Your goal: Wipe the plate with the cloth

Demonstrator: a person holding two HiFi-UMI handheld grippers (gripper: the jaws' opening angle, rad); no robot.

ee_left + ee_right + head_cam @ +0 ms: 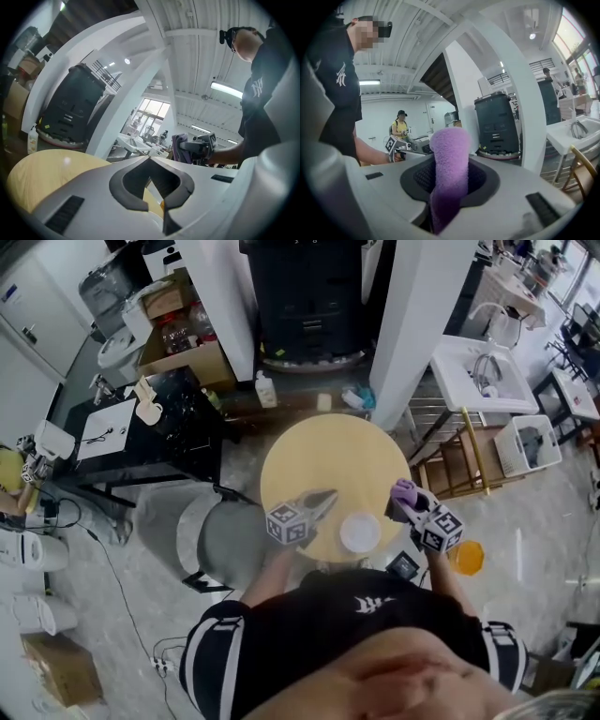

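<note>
A white plate (359, 532) lies near the front edge of the round wooden table (328, 451). My left gripper (328, 495) hovers over the table just left of the plate, shut with nothing in it; in the left gripper view its jaw tips meet (150, 158) above the tabletop (42, 171). My right gripper (403, 500) is at the table's right edge, beside the plate, shut on a purple cloth (404, 489). In the right gripper view the cloth (450, 150) stands up as a roll between the jaws (450, 187). The plate shows in neither gripper view.
A grey chair (225, 540) stands left of the table and a black desk (150, 427) further left. A wooden rack (459, 465), a white sink (478, 371) and an orange object (467, 557) on the floor are to the right. White pillars and a dark machine (309, 296) stand behind.
</note>
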